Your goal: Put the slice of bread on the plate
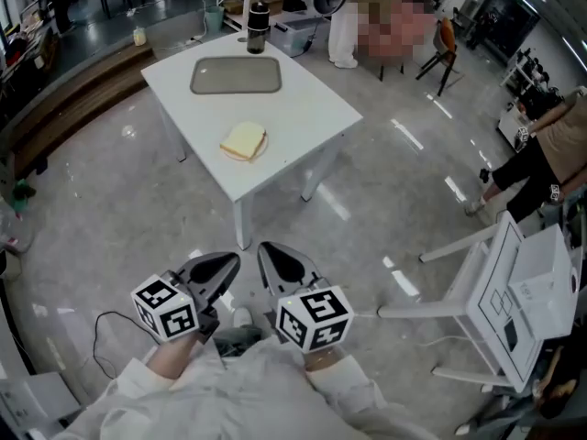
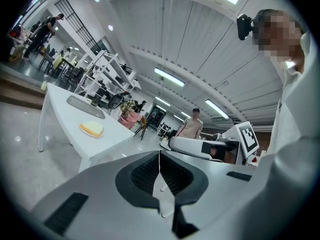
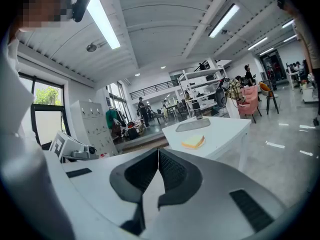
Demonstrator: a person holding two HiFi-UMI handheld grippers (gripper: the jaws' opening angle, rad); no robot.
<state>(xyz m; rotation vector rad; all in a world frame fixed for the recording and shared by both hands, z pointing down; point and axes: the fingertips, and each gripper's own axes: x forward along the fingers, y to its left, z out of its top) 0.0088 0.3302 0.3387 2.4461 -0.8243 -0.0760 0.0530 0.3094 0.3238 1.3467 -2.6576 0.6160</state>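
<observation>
White table [image 1: 316, 108], one bread slice [image 1: 243, 140], one tray [image 1: 236, 75]

Slice of bread [image 1: 242, 140]: pale yellow, squarish, lying flat on a small white plate [image 1: 265, 148], toward the near edge of a white table [image 1: 307, 108].

In the head view the plate [image 1: 264, 148] is almost wholly covered by the slice of bread [image 1: 242, 140], only a thin pale rim being shown at its right side, and in both gripper views it cannot be told apart from the bread. At the right edge of the head view a standing person [image 1: 550, 145] is cut off by the frame, as is the white stand [image 1: 514, 291] at lower right. Little detail can be made out on the dark bottle [image 1: 258, 27] at the far edge of the table [image 1: 312, 108], so small is it shown.
</observation>
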